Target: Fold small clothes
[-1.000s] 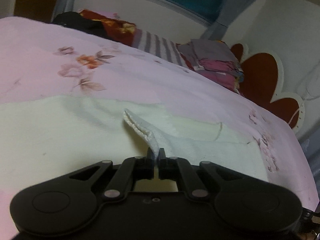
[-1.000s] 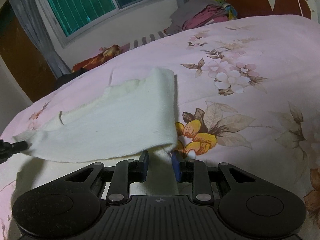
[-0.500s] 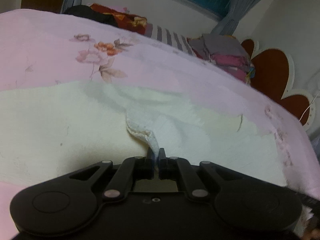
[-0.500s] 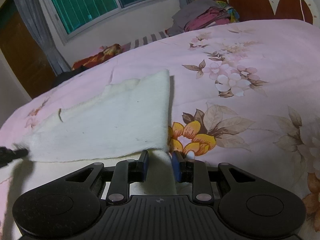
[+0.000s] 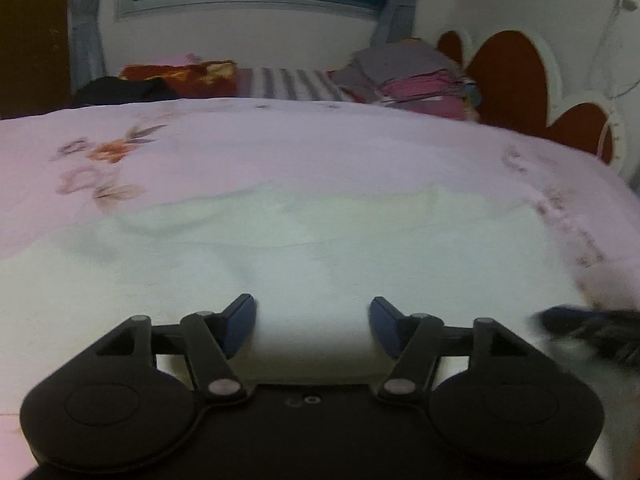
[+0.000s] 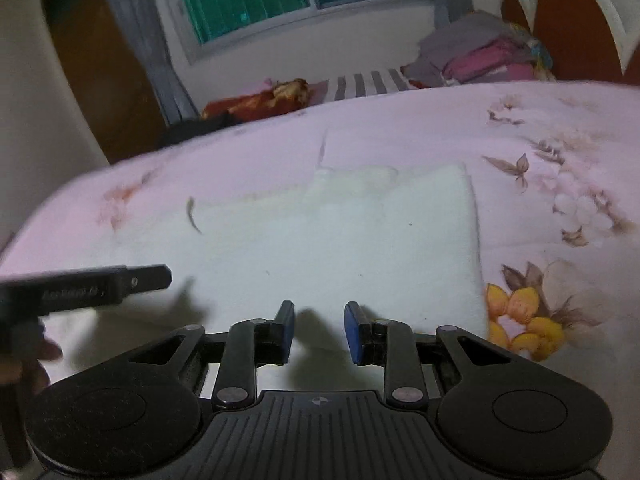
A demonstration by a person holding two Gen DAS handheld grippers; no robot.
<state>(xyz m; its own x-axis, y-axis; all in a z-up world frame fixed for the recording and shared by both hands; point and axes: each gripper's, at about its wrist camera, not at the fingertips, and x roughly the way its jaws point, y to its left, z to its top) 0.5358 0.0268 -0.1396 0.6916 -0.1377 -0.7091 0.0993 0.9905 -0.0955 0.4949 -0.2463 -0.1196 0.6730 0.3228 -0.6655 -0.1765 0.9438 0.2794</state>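
Note:
A cream-white cloth (image 6: 340, 248) lies folded over on the pink floral bedspread (image 6: 540, 128). It also shows in the left wrist view (image 5: 320, 248), spread flat across the bed. My left gripper (image 5: 312, 320) is open and empty just above the cloth's near edge. My right gripper (image 6: 318, 326) is open and empty over the cloth's near edge. The left gripper's finger shows in the right wrist view (image 6: 132, 280) at the left. The right gripper shows blurred at the right edge of the left wrist view (image 5: 592, 332).
A stack of folded clothes (image 6: 488, 56) sits at the far side by the red and white headboard (image 6: 576, 32). A striped cloth (image 5: 292, 82), a red floral bundle (image 5: 180, 76) and a black garment (image 5: 120, 88) lie beyond the bed under the window.
Both grippers have let go of the cloth and opened. The lifted layer now lies flat on the lower layer. Both views have shifted and are slightly blurred.

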